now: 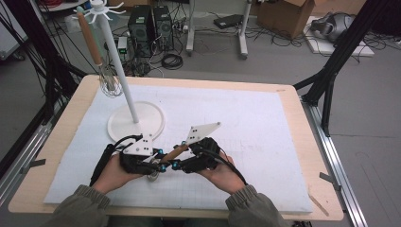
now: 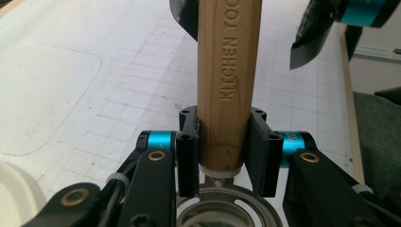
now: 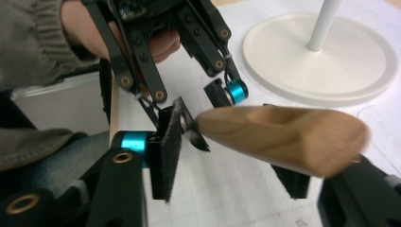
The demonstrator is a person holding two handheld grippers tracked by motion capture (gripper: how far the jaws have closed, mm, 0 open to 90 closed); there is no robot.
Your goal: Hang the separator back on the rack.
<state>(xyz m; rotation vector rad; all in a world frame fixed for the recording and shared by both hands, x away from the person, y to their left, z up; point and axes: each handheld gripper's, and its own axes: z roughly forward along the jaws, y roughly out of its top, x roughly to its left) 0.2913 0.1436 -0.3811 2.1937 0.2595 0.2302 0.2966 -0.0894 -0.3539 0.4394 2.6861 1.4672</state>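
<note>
A kitchen tool with a wooden handle [image 1: 172, 152] is held just above the white mat [image 1: 265, 142] near the table's front. My left gripper [image 1: 160, 166] is shut on the handle [image 2: 227, 94] close to its metal head [image 2: 222, 208], one pad pressed on each side. The handle's free end [image 3: 293, 137] lies between the jaws of my right gripper [image 3: 229, 163], which stand open around it with a gap on one side. My right gripper [image 1: 179, 162] faces the left one, their tips almost touching. My left gripper [image 3: 201, 111] also appears in the right gripper view, holding the handle's narrow end.
A white stand [image 1: 137, 120] with a round base, a tall pole and hooks at its top sits at the mat's back left. A wire whisk [image 1: 108, 85] with a wooden handle hangs from it. The stand's base [image 3: 321, 56] lies just beyond my grippers. Computers and cables lie on the floor behind the table.
</note>
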